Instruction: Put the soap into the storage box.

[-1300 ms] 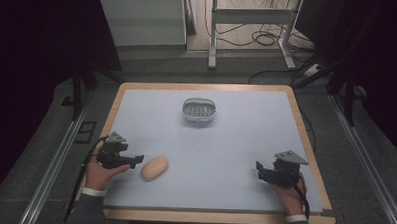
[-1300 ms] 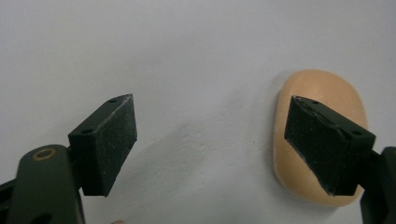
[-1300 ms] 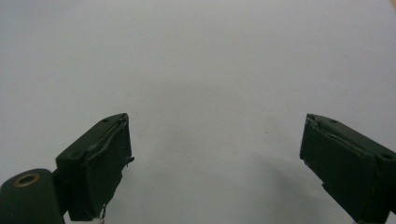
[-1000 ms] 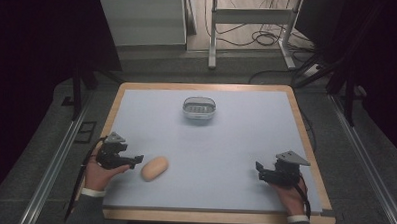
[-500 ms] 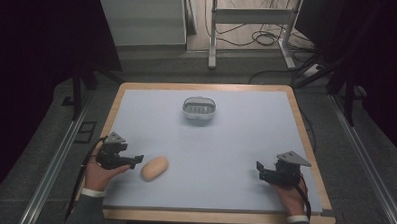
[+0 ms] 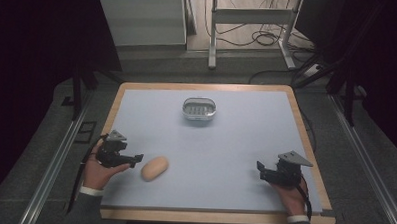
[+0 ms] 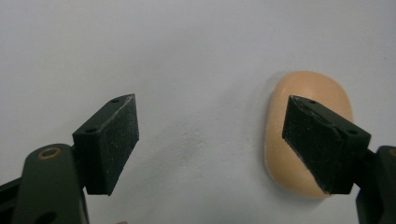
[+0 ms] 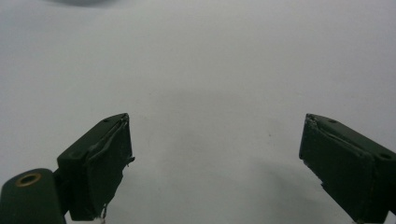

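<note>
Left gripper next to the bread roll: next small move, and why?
Probably shift the left gripper sideways toward the bread roll to centre it between the fingers, then close. The fingers are wide open, and the roll lies on the table behind one finger, not in the gap.

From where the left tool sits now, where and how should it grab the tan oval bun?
Probably across the bun's narrow middle, coming down from above. It lies flat on the table, long axis running toward the far right, so its long sides are free. The left tool is open beside it, one jaw already over its edge.
</note>
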Demonstrator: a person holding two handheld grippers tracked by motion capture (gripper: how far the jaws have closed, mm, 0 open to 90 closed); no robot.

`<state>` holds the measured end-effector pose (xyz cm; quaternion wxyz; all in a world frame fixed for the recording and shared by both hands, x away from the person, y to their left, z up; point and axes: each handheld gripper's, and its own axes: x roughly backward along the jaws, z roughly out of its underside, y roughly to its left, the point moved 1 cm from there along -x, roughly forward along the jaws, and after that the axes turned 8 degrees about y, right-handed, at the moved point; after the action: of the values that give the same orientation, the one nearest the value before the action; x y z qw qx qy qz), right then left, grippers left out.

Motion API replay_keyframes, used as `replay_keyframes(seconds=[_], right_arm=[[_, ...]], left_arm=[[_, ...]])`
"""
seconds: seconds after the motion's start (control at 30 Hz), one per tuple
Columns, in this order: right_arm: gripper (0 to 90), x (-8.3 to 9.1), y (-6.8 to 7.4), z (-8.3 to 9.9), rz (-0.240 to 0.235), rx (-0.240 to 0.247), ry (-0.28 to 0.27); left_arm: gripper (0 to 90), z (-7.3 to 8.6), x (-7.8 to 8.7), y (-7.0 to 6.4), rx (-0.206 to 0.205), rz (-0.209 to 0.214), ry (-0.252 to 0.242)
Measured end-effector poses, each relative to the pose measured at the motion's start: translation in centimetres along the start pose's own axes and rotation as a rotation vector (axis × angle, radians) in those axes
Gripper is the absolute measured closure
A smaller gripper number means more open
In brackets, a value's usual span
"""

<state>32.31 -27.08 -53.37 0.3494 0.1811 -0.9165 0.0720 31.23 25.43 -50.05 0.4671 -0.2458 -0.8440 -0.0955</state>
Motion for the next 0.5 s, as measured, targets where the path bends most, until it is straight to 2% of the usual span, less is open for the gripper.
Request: replay_keyframes(seconds=[0.07, 0.33, 0.5], right_arm=[[9.6, 0.0, 0.0, 0.0, -0.001, -0.004, 0.003], [9.6, 0.0, 0.0, 0.0, 0.006, -0.01, 0.003], [9.6, -0.1, 0.0, 0.0, 0.007, -0.011, 0.01]], left_arm=[[18.5, -0.4, 0.5, -0.3, -0.02, 0.002, -0.002], [17.5, -1.3, 1.2, -1.0, -0.047, 0.01, -0.004], [17.4, -1.6, 1.1, -1.7, -0.078, 0.018, 0.026]])
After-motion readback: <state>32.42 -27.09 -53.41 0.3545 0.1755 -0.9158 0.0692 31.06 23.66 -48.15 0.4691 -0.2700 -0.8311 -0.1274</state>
